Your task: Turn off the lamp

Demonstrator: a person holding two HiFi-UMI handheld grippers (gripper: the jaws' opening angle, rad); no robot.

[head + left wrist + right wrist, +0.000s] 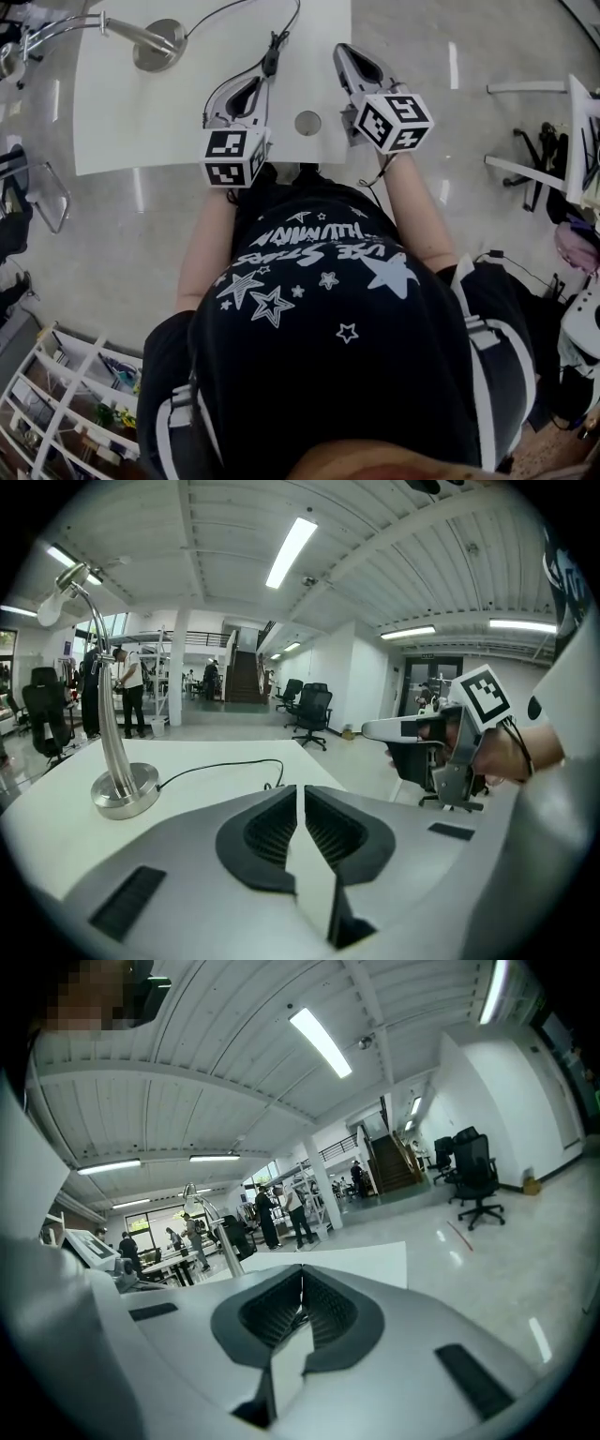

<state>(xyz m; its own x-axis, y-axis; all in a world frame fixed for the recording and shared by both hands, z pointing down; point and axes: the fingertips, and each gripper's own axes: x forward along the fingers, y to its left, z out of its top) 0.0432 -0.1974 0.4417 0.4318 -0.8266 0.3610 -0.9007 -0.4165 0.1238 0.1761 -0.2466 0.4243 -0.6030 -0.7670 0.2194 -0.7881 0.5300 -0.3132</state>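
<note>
Nothing done yet, by the look of it. Over at the far left of the white tabletop [122, 131]: the lamp [157, 45], upright on its round metal foot. Seems to be lit, going by the bright white bulb [52, 607] in the left gripper view, though hard to be sure under all the ceiling lights.

Leading away from the foot and across the tabletop: a thin black cord [227, 761]. On the cord, a small dark lump [272, 64], maybe the switch. Too small to tell for sure.

Left gripper [261, 82] over the near part of the tabletop, tip close to that lump, with no touch to be seen. Fingers [272, 832] pressed together, with nothing between them.

Right gripper [349, 58] just beside it on the right, also over the tabletop, near a round hole [307, 122]. Fingers [323, 1312] closed up too, holding nothing.

So, about at the start. Left to do, most likely: reach the switch on the cord, or one on the lamp if there is one, and press it. Then check for a dark bulb. A closed tip probably works fine for a push, so maybe no need to open up at all.
</note>
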